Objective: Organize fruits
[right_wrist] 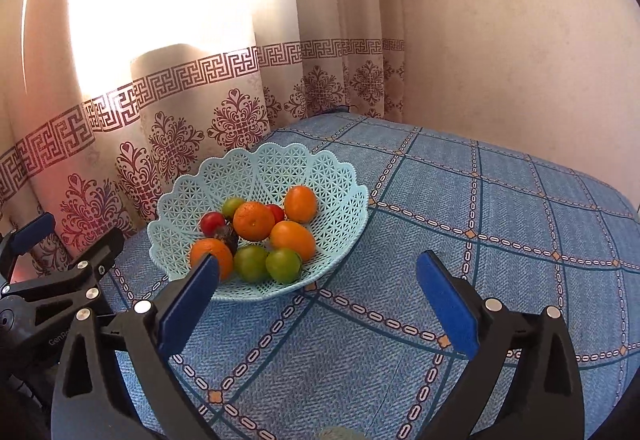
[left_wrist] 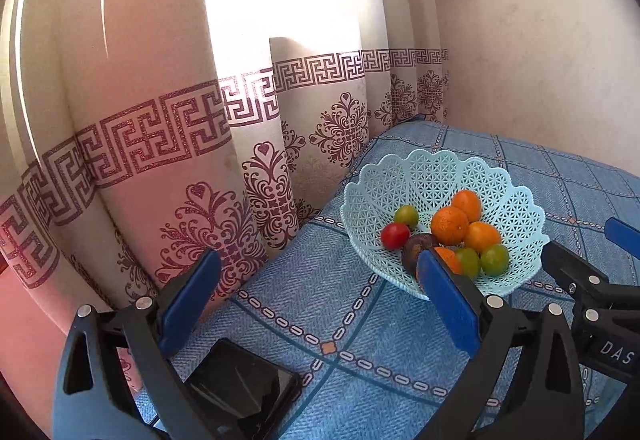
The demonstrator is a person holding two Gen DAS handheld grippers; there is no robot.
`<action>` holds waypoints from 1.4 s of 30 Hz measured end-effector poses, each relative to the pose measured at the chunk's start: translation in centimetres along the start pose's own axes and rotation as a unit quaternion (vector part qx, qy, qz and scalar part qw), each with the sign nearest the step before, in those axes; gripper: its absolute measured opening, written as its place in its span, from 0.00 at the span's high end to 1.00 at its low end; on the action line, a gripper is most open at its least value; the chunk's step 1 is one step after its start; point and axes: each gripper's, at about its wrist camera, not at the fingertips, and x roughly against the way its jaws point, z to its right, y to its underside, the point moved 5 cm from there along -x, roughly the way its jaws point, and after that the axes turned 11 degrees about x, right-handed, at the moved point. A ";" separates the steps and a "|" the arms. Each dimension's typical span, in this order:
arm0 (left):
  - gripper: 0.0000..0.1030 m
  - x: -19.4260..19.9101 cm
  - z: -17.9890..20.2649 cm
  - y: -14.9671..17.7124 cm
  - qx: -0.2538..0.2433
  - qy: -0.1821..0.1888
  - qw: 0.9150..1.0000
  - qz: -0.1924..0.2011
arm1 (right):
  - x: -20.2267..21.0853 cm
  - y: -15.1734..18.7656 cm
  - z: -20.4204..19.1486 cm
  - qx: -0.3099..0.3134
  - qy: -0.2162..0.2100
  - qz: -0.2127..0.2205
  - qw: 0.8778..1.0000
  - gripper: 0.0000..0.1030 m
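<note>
On the far left a dark phone (left_wrist: 244,392) lies flat on the blue-checked surface (right_wrist: 500,207), close under the left tongs (left_wrist: 316,282), out of the fruit's way. Those tongs are spread wide and pinch nothing; they hang short of the basket (left_wrist: 416,175), which looks like a waiting pose. Moving right, the pale lattice basket stands near the curtain (left_wrist: 256,143) side of the surface, and every fruit sits inside it: oranges (right_wrist: 253,220) heaped in the middle, green fruits (right_wrist: 283,265) at the near rim, a red one (right_wrist: 212,222) and a dark one (left_wrist: 416,244) tucked towards the left. The sloping walls keep the round pieces from rolling off. Further right, the right tongs (right_wrist: 318,272) hover, also spread and empty, facing bare cloth beside the basket. No loose fruit shows, so the sorting looks about done.
</note>
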 end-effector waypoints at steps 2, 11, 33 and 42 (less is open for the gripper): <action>0.03 0.0 -0.5 0.3 -0.001 -0.009 1.000 -0.002 | -0.1 0.1 -0.4 0.014 0.012 -0.005 1.000 0.05; 0.03 0.0 -1.8 1.4 -0.009 -0.035 0.999 -0.010 | -0.3 0.7 -1.2 0.043 0.038 -0.016 0.998 0.05; 0.03 -1.2 -0.5 2.3 -0.022 -0.017 0.999 -0.031 | 0.2 0.6 -1.5 0.067 0.079 -0.002 0.995 0.05; 0.03 -1.3 -0.3 2.6 -0.033 -0.020 0.999 -0.029 | 0.1 0.7 -1.9 0.076 0.081 -0.002 0.994 0.05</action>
